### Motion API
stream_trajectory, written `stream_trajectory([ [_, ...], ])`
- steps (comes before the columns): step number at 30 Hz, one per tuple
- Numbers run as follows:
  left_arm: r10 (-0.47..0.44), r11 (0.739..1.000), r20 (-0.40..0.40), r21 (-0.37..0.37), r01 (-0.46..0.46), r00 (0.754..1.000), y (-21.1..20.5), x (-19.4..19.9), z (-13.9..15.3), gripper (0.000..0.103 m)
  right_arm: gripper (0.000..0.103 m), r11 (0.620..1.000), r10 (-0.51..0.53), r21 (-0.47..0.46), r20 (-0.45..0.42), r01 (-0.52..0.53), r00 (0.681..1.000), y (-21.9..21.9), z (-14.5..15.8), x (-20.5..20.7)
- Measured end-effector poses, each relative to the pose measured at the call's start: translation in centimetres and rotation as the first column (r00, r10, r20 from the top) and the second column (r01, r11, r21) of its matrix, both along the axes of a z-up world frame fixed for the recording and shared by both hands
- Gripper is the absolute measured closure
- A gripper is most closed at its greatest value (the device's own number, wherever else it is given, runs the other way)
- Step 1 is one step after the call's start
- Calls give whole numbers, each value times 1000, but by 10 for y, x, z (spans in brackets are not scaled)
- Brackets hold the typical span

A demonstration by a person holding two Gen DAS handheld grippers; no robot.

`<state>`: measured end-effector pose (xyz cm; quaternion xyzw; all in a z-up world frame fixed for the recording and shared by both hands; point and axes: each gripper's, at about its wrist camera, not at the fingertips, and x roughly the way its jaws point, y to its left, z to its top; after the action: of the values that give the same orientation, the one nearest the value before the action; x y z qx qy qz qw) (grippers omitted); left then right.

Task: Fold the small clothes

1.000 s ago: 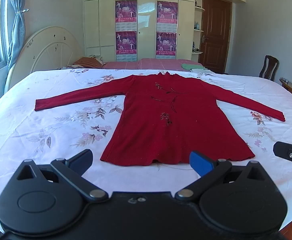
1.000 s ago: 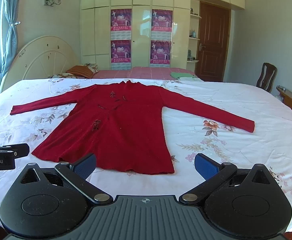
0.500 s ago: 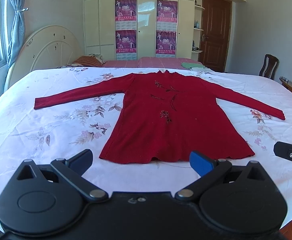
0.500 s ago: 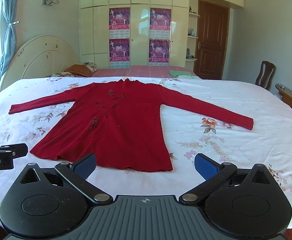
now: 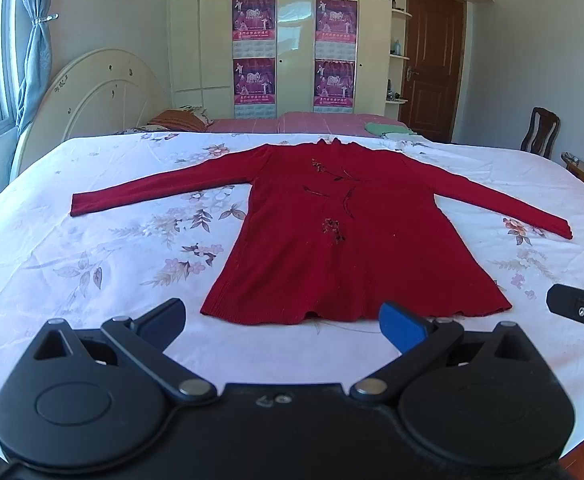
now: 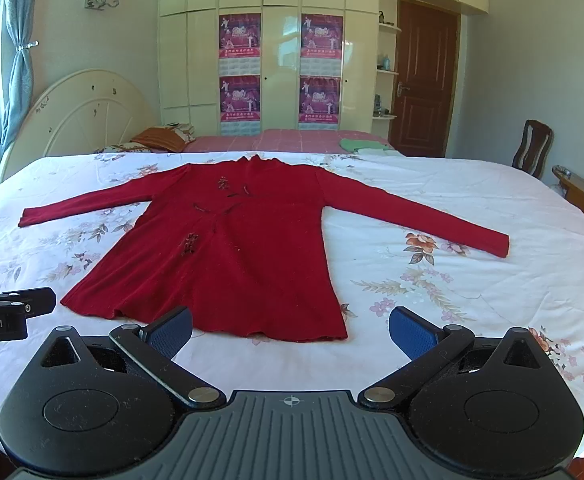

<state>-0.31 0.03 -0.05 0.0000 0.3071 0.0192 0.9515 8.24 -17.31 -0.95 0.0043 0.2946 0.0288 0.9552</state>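
A red long-sleeved top (image 5: pixel 344 240) lies spread flat, sleeves out, on the floral-sheeted bed (image 5: pixel 91 248), ready for folding, as the left claw (image 5: pixel 281 322) and right claw (image 6: pixel 289 330) hover at its hem, both wide apart and empty.

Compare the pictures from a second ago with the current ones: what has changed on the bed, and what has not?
Almost nothing. Both views shift only slightly. Nothing was gripped or released: the left hand-held gripper and right hand-held gripper stay open short of the hem. The red top still lies flat, sleeves spread, on the floral sheet.
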Motion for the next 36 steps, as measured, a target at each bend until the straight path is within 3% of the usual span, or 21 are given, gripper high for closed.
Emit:
stream_trajectory([
  [11,4,1000,-4,0,-4,1000,-1,1,-1,0,0,1000,-8,10,0,8,1000,-2,-1,2],
  [17,20,996,-17,-89,-22,1000,2,7,0,0,0,1000,-20,-11,37,20,999,-8,-3,2],
  [19,-19,994,-13,-108,17,1000,-3,11,0,0,0,999,-33,-14,37,33,999,-13,-7,4],
  [22,-37,994,16,-100,38,999,-14,18,0,0,0,996,-71,52,88,66,994,-27,-11,0],
  [24,-34,996,26,-79,36,999,-23,25,-1,0,0,996,-71,53,57,68,996,-36,-11,4],
  [28,-118,988,-25,-100,115,993,-38,51,-6,0,0,988,-150,33,55,149,987,-57,-9,11],
  [30,-104,990,-39,-102,100,994,-41,64,-8,1,0,984,-168,58,38,166,985,-73,-10,19],
  [32,-93,991,-51,-96,88,994,-43,80,-11,11,0,977,-201,79,34,198,979,-90,-11,28],
  [34,-64,996,-47,-67,61,997,-43,96,-12,31,0,969,-231,93,27,228,973,-105,-11,39],
  [36,-43,998,-47,-53,40,998,-42,113,-11,31,1,961,-258,105,21,254,966,-119,-10,50],
])
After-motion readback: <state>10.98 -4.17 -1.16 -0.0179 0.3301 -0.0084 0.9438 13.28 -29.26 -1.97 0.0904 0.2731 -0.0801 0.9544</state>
